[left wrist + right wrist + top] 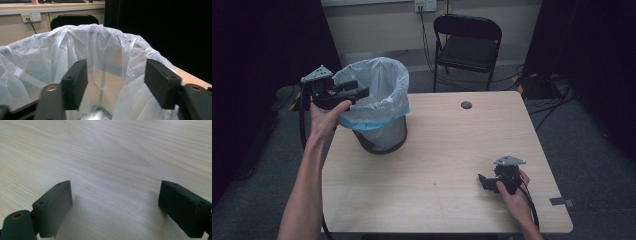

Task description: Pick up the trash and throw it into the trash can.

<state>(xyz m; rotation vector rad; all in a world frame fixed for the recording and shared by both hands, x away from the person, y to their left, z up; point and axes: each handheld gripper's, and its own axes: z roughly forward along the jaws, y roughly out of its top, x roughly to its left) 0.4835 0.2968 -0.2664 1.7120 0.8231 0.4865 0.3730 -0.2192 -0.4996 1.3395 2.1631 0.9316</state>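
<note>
A black mesh waste bin (379, 135) lined with a white plastic bag (379, 85) stands on the left part of the wooden table (447, 135). My left gripper (359, 92) is held over the bin's left rim, open and empty. In the left gripper view the two jaws stand wide apart above the bag (107, 57), with something blurred and pale (96, 115) low inside the bin. My right gripper (486, 181) rests low at the table's near right, open. In the right gripper view its jaws stand apart over bare wood (112, 157).
A black folding chair (467, 42) stands behind the table. A dark round cap (466, 105) sits in the tabletop near the far edge. Cables (537, 90) lie on the floor at the right. A piece of tape (562, 201) marks the table's near right corner.
</note>
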